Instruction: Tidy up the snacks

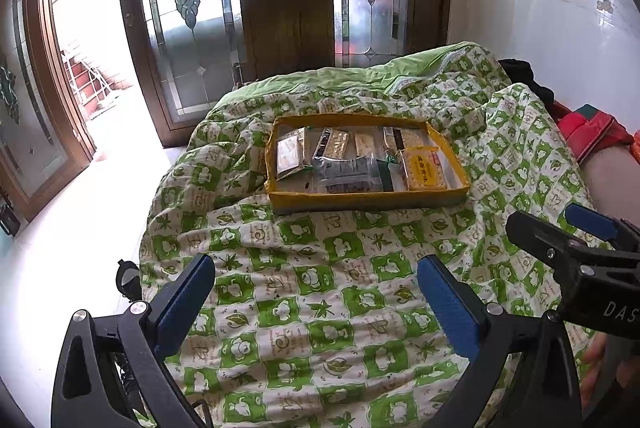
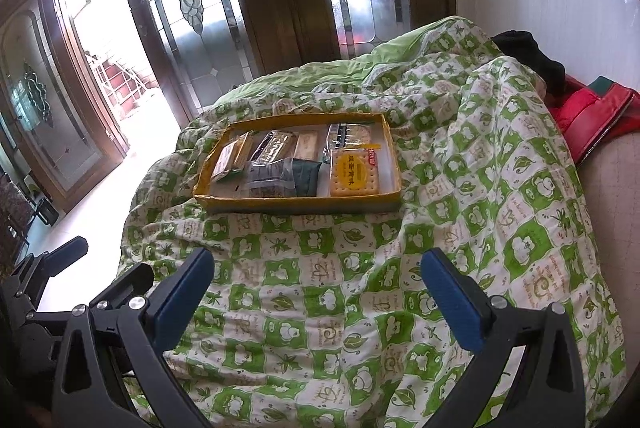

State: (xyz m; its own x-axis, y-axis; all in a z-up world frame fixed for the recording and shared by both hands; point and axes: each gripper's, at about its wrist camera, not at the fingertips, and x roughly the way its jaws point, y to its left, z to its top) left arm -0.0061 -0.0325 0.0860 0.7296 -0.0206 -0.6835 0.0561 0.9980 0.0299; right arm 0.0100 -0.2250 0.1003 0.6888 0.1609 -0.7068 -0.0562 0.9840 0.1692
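A shallow yellow box (image 1: 360, 198) (image 2: 296, 203) sits on a green-and-white quilt (image 1: 320, 288) (image 2: 340, 288), ahead of both grippers. Several snack packs lie in it: a yellow cracker pack (image 1: 426, 170) (image 2: 356, 174) at the right, a dark pack (image 1: 346, 174) (image 2: 280, 176) in the middle, a pale pack (image 1: 290, 154) (image 2: 230, 158) at the left. My left gripper (image 1: 316, 276) is open and empty above the quilt, short of the box. My right gripper (image 2: 318, 268) is open and empty too; it also shows at the right of the left wrist view (image 1: 560, 228).
Wooden doors with leaded glass (image 1: 192, 8) (image 2: 188, 0) stand behind the bed, one open at the left. White floor (image 1: 80, 248) lies left of the bed. A red garment (image 1: 588, 132) (image 2: 592, 116) and a black one (image 2: 528, 56) lie at the right by a white tiled wall (image 1: 540, 16).
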